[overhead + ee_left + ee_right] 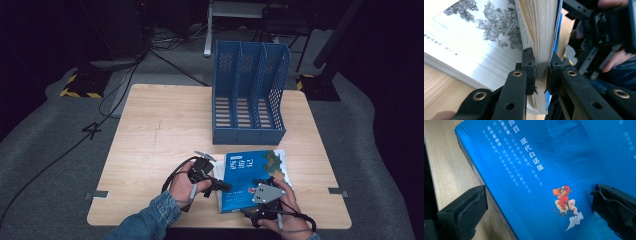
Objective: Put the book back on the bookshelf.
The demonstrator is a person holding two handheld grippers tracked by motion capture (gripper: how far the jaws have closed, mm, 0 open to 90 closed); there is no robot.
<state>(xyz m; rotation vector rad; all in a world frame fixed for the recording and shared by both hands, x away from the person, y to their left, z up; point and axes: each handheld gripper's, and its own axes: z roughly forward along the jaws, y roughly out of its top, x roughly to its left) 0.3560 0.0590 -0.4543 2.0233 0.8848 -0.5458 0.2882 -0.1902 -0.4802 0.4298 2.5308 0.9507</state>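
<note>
- The blue book [246, 180] lay near the near edge of the wooden table [165, 130], on top of a second, pale book [280, 162] whose far right corner stuck out from under it.
- The left gripper [222, 186] was clenched on the blue book's left edge; the left gripper view showed both pads pressed into the page block [540, 37] with the blue cover on one side.
- The right gripper [260, 200] hovered over the near right part of the cover, jaws spread wide and released, nothing between them; the right gripper view showed the cover [544, 170] lying below the gap.
- Risk: the left grip sat close to one edge, so a lift would probably let the far side sag, and the book could twist or slip from the pads.
- Risk: the pale book might be dragged along, or pushed off the near edge.
- Risk: the blue file rack [250, 95] stood at the far side, well apart; a tilted book could catch on one of its dividers if carried there.
- Hard to tell: whether the pinch took in the whole thickness or only part of the pages.
- Hidden: the near edge of the blue book lay under the right hand [287, 207]; the cover text was too small to read from above.
</note>
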